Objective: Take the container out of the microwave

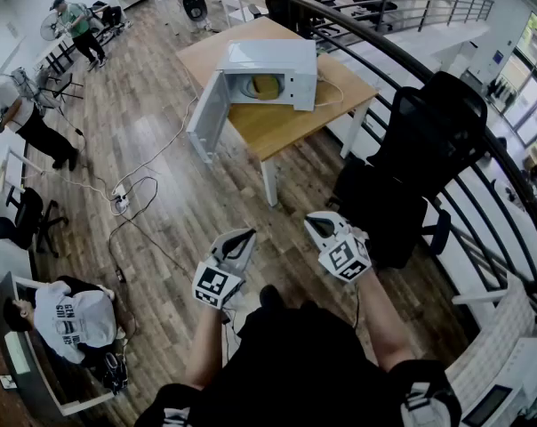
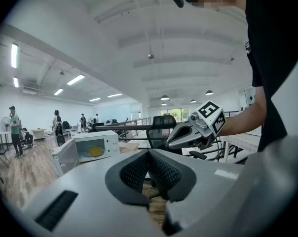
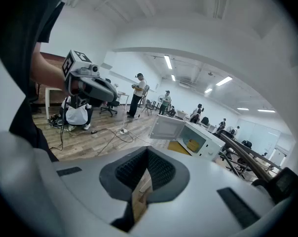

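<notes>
One yellow container (image 1: pixel 265 84), small and indistinct, inside open microwave (image 1: pixel 273 56)

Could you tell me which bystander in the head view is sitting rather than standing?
The one in the white T-shirt at lower left; the green-shirted one and the third stand.

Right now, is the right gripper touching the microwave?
Apart. The head view shows the right gripper far from the microwave, with a wide stretch of floor between them.

Wooden table (image 1: pixel 282 124), black office chair (image 1: pixel 428 132) — power strip (image 1: pixel 120 201)
</notes>
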A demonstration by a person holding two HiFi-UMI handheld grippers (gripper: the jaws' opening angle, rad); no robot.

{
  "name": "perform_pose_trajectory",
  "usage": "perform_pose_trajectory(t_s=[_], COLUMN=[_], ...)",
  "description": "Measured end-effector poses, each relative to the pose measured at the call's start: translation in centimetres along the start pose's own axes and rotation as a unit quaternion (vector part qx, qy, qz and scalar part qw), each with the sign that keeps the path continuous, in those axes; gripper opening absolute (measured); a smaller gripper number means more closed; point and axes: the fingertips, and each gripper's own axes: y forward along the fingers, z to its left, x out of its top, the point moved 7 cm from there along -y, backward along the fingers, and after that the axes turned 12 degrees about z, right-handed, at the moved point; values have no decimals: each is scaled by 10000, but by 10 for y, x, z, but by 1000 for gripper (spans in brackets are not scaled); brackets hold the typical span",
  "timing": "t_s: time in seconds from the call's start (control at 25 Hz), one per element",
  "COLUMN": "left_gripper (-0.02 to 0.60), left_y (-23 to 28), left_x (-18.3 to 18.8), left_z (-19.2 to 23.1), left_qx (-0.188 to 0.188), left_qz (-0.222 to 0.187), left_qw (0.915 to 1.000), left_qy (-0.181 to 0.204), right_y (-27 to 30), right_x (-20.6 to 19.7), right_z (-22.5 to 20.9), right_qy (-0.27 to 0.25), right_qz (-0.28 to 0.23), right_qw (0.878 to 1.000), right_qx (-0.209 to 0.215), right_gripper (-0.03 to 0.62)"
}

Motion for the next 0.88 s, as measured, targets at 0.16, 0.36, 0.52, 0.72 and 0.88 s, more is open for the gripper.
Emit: perform_pose_trajectory(t_s=[0.16, 0.36, 0.52, 0.72, 0.88], left_gripper=[2, 2, 2, 2, 2], left_y=[7, 10, 8, 10, 12], left_x=[7, 6, 4, 6, 11], left_z=[-29, -61, -71, -78, -82], left_qx=[52, 78, 156, 197, 231], left_qz=[9, 44, 160, 222, 177], left_qw=[10000, 9998, 9997, 9995, 9994], left_qy=[43, 173, 96, 90, 173], right_y=[-19, -29, -34, -38, -42], right_x=[-24, -52, -55, -55, -57], right_z=[1, 7, 10, 12, 12], right_qy=[-28, 111, 112, 49, 7], right_qz=[-7, -117, -167, -309, -334], right_qw=[10000, 9998, 9995, 9989, 9987], right_qx=[63, 149, 244, 341, 381], right_gripper=[-3, -3, -3, -3, -2])
